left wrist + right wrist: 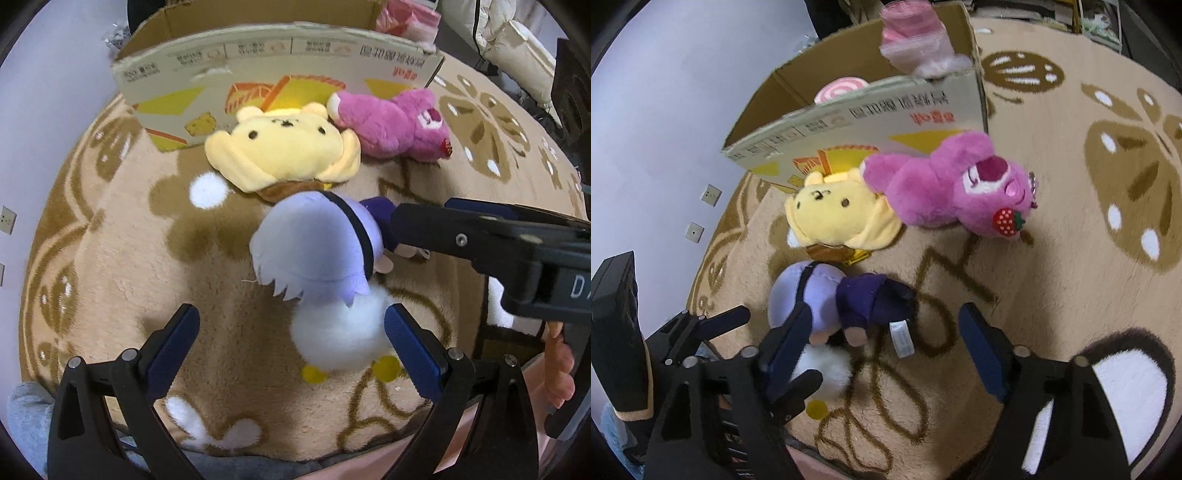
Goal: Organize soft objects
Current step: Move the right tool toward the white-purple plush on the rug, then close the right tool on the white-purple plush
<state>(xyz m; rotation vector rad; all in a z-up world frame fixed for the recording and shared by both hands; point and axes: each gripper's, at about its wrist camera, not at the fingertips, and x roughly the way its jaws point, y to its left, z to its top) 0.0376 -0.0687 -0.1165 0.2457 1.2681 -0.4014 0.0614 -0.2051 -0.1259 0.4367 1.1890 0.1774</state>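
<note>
**Plush toys on the rug, both grippers spread wide**

Partly hidden, the lilac-headed doll point(314, 243) shows its face in neither view — only the back of its head, a dark band and a purple body point(871, 299). Its white fluffy lower part point(340, 332) is overlapped by the left gripper's inner finger in the right wrist view. Inside the cardboard box point(273, 51) only a pink swirl object point(840, 90) peeks over the rim; the rest of the interior is cut off.

The left gripper point(291, 347) is released, fingers wide apart, with the doll's white part just beside its right finger point(413, 354). The right gripper point(882, 350) is likewise unclenched — its left finger point(786, 343) lies over the doll's head, and the doll's body and tag sit between the fingers.

Beyond the doll, a yellow bear plush point(280, 147) lies against the box wall, touching a pink bear plush point(953, 184) beside it, all on a beige patterned rug point(110, 258).
</note>
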